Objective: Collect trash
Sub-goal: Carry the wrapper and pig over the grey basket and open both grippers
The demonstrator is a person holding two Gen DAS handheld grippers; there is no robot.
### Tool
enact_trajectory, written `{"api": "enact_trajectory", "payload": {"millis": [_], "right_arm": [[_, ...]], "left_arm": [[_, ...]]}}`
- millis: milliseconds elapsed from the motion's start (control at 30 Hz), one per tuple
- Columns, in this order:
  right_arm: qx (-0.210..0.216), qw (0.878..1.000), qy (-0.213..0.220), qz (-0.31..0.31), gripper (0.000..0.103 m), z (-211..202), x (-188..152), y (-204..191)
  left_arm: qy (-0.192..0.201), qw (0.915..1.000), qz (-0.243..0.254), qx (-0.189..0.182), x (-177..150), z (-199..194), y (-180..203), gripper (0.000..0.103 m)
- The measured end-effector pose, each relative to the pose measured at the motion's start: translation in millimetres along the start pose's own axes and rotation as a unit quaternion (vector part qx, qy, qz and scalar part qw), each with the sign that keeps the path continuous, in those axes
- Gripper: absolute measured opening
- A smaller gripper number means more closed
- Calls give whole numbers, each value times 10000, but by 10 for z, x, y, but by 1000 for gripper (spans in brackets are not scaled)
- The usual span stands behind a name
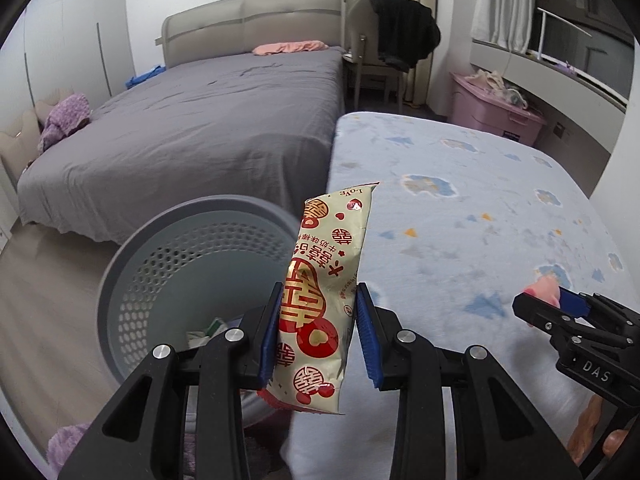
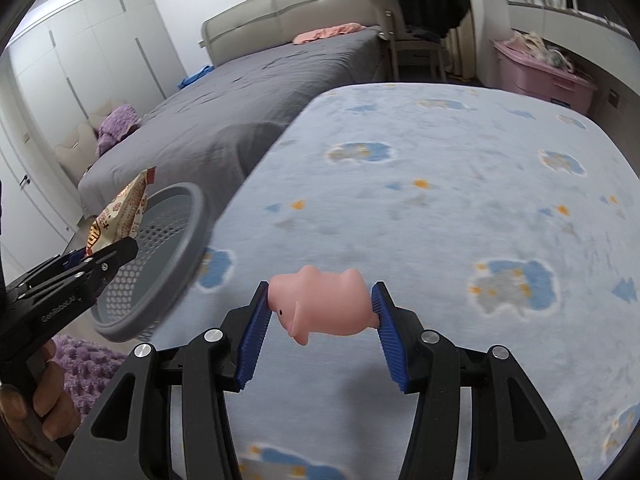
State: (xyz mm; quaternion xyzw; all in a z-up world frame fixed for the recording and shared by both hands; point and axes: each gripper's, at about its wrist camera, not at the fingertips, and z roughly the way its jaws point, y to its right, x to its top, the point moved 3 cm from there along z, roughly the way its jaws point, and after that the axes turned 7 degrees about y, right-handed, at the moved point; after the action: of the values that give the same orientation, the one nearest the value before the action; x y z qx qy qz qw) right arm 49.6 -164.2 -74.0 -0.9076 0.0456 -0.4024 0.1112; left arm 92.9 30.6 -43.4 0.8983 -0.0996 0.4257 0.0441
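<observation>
My left gripper (image 1: 318,300) is shut on a cream and red snack wrapper (image 1: 324,280), held upright at the edge of the small bed, beside the grey perforated trash basket (image 1: 132,256). The basket holds some scraps at its bottom. In the right wrist view the wrapper (image 2: 120,216) sits over the basket's rim (image 2: 198,232). My right gripper (image 2: 320,300) is shut on a pink rubber pig toy (image 2: 320,304), held just above the blue patterned blanket (image 2: 440,184). The right gripper also shows in the left wrist view (image 1: 552,304) at the right.
A large grey bed (image 1: 200,128) lies behind the basket. A chair with black clothes (image 1: 400,40) and a pink storage box (image 1: 492,112) stand at the back. Purple fluffy fabric (image 2: 84,368) lies on the floor beside the basket. White wardrobes (image 2: 92,52) line the left wall.
</observation>
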Motion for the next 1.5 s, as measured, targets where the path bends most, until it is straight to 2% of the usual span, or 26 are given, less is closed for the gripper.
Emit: {"api": "enact_trajectory", "payload": {"millis": [400, 767, 1067, 1500], "right_arm": [[448, 9975, -80, -537, 50, 322, 180, -864], [808, 9927, -125, -890, 50, 573, 350, -1509], [910, 9896, -259, -1088, 50, 787, 313, -1812], [941, 9876, -388, -1197, 50, 1010, 263, -2000]], "left_arm": [[-61, 9981, -309, 532, -45, -6, -865, 34], [-150, 9953, -490, 825, -36, 102, -1414, 35], [-214, 9937, -684, 865, -128, 187, -1635, 36], [-398, 9921, -785, 899, -218, 301, -1755, 38]]}}
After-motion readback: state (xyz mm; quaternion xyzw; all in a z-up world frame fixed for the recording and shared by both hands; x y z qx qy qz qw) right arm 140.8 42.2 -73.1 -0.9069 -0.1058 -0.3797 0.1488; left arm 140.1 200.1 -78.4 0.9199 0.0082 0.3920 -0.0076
